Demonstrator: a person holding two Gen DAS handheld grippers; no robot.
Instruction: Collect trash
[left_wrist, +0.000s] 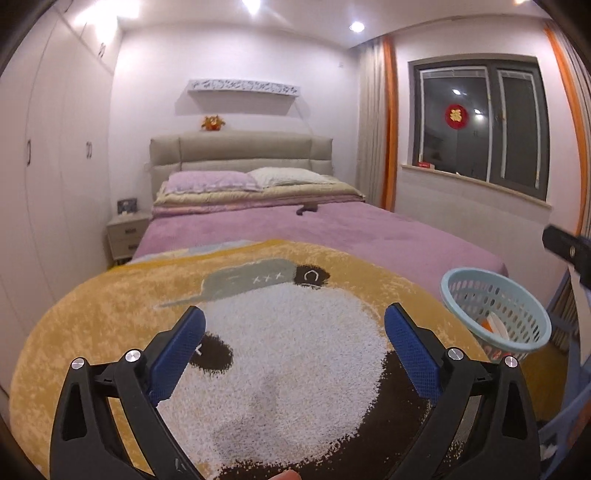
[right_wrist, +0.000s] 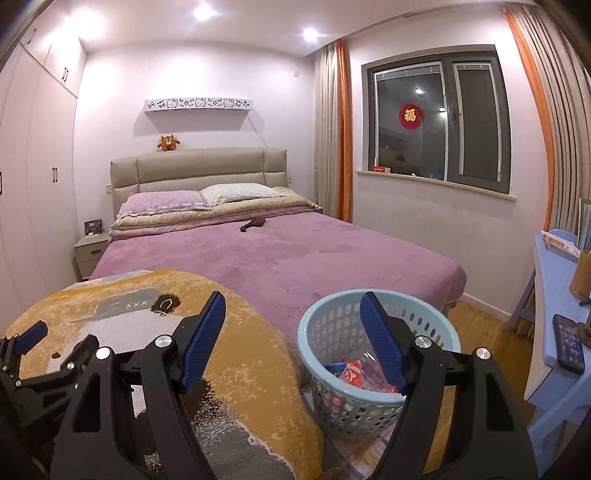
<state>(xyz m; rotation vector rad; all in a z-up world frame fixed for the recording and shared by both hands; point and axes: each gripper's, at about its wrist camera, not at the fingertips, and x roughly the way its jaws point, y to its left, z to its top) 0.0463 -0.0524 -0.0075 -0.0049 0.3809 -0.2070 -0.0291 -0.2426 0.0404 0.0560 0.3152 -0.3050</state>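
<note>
A light blue perforated basket (right_wrist: 376, 369) stands on the floor at the foot of the bed, with red, blue and clear wrappers (right_wrist: 351, 373) inside. It also shows at the right in the left wrist view (left_wrist: 495, 310). My right gripper (right_wrist: 293, 306) is open and empty, above the basket's left rim. My left gripper (left_wrist: 295, 321) is open and empty above a yellow rug with a panda pattern (left_wrist: 147, 306) draped over the bed's foot. The left gripper's tip also shows at the far left in the right wrist view (right_wrist: 33, 336).
The bed has a purple cover (right_wrist: 295, 251) with a small dark object (right_wrist: 253, 223) near the pillows. A blue desk (right_wrist: 554, 280) with a phone (right_wrist: 569, 343) stands at the right. A nightstand (right_wrist: 90, 251) and white wardrobes are at the left.
</note>
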